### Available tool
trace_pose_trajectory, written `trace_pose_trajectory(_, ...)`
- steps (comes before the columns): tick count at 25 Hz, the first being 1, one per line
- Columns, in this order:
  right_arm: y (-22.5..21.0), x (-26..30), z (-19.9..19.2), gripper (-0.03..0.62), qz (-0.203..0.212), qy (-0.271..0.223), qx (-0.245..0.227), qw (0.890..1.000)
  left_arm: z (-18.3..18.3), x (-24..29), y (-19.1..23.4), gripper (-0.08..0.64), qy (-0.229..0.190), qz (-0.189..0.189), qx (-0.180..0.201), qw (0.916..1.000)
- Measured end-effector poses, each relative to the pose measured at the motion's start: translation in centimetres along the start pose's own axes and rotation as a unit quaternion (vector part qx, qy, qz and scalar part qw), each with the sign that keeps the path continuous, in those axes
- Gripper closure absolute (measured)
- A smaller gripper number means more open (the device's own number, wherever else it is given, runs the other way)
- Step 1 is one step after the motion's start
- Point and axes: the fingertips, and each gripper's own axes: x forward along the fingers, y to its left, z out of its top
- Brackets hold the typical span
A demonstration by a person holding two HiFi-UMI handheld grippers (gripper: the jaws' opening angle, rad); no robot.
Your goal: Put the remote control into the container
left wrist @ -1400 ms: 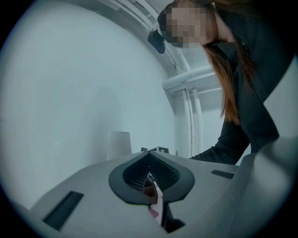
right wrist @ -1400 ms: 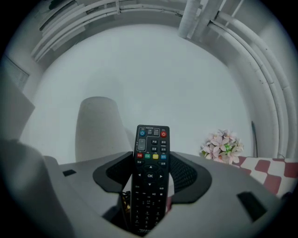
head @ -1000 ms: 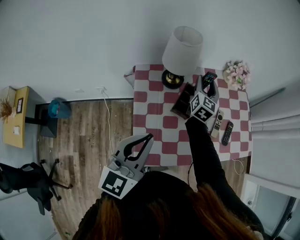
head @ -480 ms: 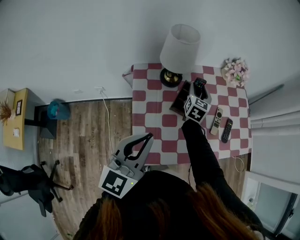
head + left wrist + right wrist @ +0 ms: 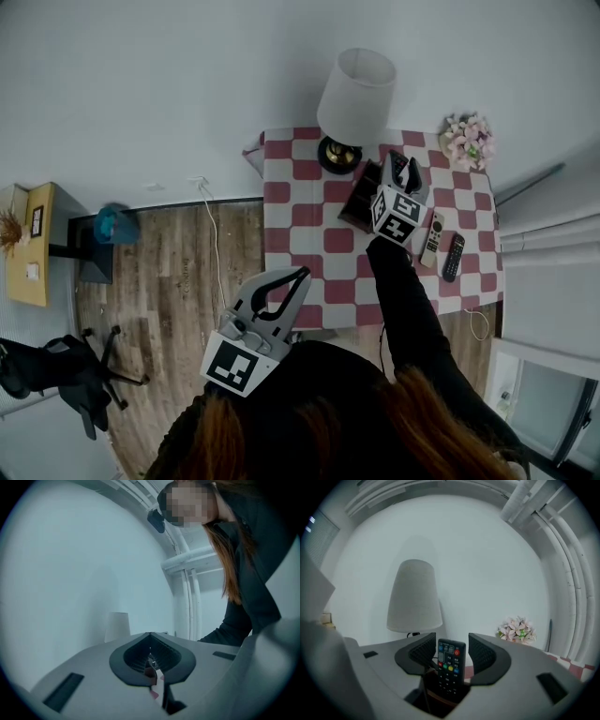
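Lower left, the left gripper (image 5: 300, 274) hangs clenched and empty, so it is no threat. Right of centre, the black remote control (image 5: 450, 665) stands upright in the brown container (image 5: 360, 201). The jaws of the right gripper (image 5: 405, 174) have just narrowed slightly and stand apart on either side of it. A crooked withdrawal could catch a pad and tip the remote out.

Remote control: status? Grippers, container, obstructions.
Left gripper shut, empty. Right gripper open, jaws just narrowed slightly; remote control upright between them, pads clear, lower end in container. Lamp beside container, not blocking.
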Motion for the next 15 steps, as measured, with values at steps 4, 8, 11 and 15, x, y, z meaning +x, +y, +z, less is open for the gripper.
trace_pose_trajectory(4, 0.2, -1.3, 1.8, 0.373, 0.011, -0.020, 0.006, 1.000, 0.1, 0.1, 0.0, 0.549, 0.000, -0.008, 0.000, 1.0000)
trace_pose_trajectory(8, 0.2, -2.8, 1.7, 0.448, 0.023, -0.017, 0.002, 1.000, 0.8, 0.1, 0.2, 0.549, -0.012, -0.009, -0.004, 0.9999)
trace_pose_trajectory(11, -0.2, -4.1, 1.2, 0.517, 0.022, -0.012, -0.002, 1.000, 1.1, -0.1, 0.4, 0.551, -0.017, -0.008, 0.002, 0.9998)
trace_pose_trajectory(15, -0.3, -6.0, 1.5, 0.561, 0.031, -0.023, -0.004, 0.999, 1.2, -0.2, 0.1, 0.549, -0.024, -0.013, 0.001, 0.9996)
